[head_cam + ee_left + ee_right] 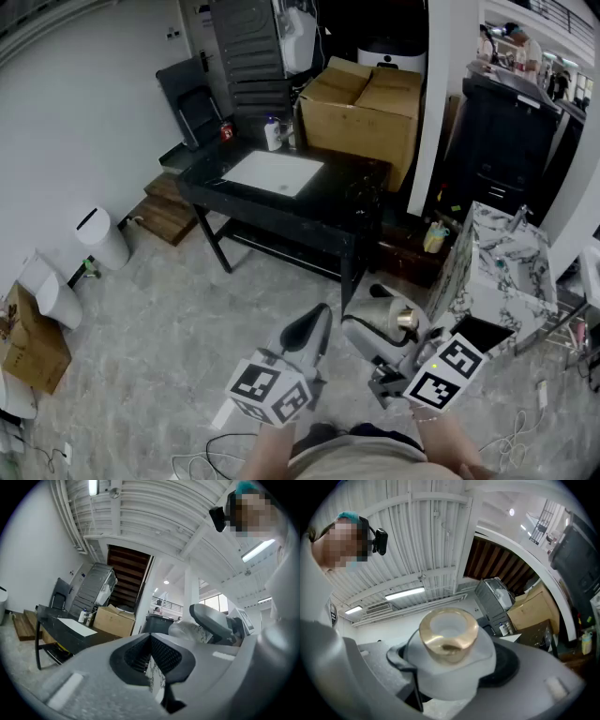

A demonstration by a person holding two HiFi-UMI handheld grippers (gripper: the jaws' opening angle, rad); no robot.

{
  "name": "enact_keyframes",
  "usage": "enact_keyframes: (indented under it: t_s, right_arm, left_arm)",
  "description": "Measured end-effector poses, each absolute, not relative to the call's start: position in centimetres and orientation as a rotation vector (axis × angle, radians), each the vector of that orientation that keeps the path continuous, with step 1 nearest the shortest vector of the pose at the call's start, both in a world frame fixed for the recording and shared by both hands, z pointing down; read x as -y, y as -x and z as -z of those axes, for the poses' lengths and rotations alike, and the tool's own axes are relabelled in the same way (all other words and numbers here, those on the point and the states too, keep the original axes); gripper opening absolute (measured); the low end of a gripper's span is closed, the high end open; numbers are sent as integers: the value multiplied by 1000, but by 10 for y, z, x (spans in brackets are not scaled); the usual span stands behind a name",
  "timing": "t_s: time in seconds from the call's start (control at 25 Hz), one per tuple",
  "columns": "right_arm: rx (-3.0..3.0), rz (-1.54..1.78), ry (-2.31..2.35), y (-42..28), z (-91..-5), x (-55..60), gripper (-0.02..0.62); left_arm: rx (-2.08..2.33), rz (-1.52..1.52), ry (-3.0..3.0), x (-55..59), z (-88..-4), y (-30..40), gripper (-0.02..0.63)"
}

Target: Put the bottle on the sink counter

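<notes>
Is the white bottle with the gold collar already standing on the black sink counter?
No, the bottle sits clamped between the jaws of the right gripper, well short of the sink counter.

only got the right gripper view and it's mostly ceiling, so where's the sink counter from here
observer: in the head view the sink counter is straight ahead across a stretch of floor. The right gripper holds the bottle in the air, well short of it.
operator: anything on the counter i should dodge
observer: a white basin is sunk into the black top. A small white container and a red one stand at the far edge behind it.
operator: and the left gripper
observer: the left gripper is beside the right one, with its jaws together on nothing.
</notes>
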State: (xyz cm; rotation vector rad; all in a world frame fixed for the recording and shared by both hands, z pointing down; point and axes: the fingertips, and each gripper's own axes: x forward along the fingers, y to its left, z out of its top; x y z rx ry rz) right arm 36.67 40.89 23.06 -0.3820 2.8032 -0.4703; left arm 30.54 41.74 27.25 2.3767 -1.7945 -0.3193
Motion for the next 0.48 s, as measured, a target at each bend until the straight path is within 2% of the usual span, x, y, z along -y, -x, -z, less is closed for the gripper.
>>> enact_keyframes:
  t_s: [0.16, 0.48]
  right_arm:
    - [-2826, 440, 385, -351, -232, -410, 341]
    - [-2840, 378, 435, -336, -234, -405, 341]
  left_arm:
    - [1817, 239, -2374, -416, -280, -291, 8]
    - [1804, 302, -2374, -415, -280, -272, 8]
